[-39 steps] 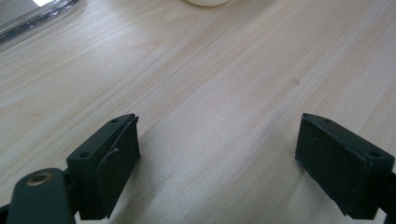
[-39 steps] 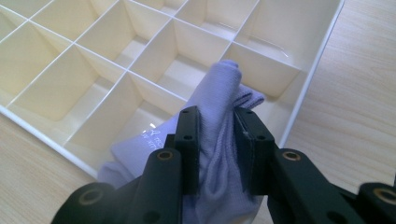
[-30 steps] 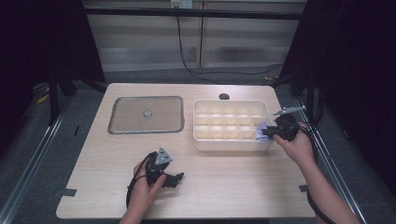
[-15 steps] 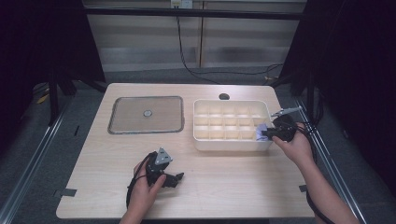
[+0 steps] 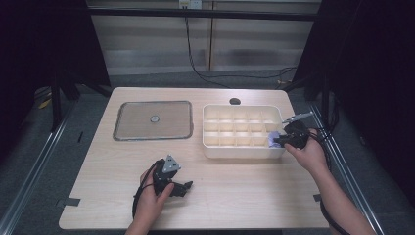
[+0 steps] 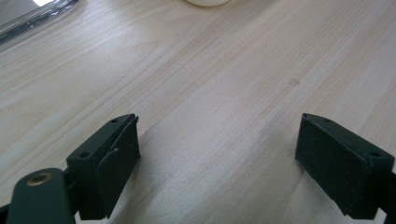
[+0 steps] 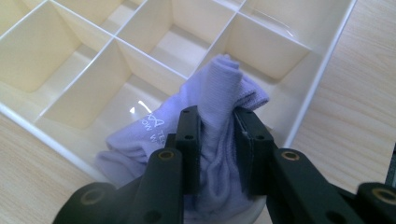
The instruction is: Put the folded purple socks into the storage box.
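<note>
**Sock at the corner compartment, placement not yet finished**

While the work sits at the right end of the surface, the left end is idle. Farthest left on the pale wood lies a flat clear lid with a small round knob at its centre, set apart from everything else. Nearer the person, the left gripper rests low over bare wood, its jaws standing wide with nothing between them; the left gripper view confirms only wood grain in the gap.

Right of centre stands the cream divider tray, its visible compartments empty save one. At its near right corner, the right gripper has its jaws drawn in tight on a lilac sock, the fabric bunched upward between the pads. The sock hangs partly in that corner compartment and partly over the near rim.

Judgement: the sock has been brought to the tray, but it is not yet seated. What remains, as I read it, is to push the fabric down inside the walls, release it, and possibly fit the lid.

The surface is otherwise bare. Around it the room is dark, with black drapes to either side, a grey floor, a cable trailing behind, and a pale panelled wall beyond.
</note>
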Tool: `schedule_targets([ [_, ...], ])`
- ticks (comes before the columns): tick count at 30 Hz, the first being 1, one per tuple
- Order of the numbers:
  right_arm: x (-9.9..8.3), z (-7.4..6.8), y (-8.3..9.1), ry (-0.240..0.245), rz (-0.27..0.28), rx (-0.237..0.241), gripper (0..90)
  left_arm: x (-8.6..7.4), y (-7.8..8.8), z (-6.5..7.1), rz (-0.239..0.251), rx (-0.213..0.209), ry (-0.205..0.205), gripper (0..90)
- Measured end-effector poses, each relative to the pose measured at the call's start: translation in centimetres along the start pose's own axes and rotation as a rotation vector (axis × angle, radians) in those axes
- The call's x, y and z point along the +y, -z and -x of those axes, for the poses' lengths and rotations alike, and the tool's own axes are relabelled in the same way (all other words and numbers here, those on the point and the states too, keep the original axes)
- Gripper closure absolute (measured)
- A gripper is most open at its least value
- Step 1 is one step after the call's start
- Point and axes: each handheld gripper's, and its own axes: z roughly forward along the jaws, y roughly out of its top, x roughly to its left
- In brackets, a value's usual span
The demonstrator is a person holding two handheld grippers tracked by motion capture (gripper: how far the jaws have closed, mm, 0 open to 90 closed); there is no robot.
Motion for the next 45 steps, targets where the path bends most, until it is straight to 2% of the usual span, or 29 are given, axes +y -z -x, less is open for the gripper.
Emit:
schedule_targets([
  [17,0.2,-0.2,-0.1,-0.001,-0.024,-0.004,71.5,0.0,0.0,0.0,0.000,0.000,0.000,13.1],
  [34,1.7,-0.5,1.3,0.027,-0.004,-0.069,54.3,0.0,0.0,0.0,-0.001,-0.001,-0.001,12.8],
  [41,2.3,-0.1,2.3,0.036,0.000,-0.076,56.4,0.0,0.0,0.0,-0.005,-0.002,-0.007,12.2],
  [45,2.7,-0.1,2.8,0.024,-0.006,-0.051,66.7,0.0,-0.1,0.0,-0.004,-0.005,-0.001,11.5],
])
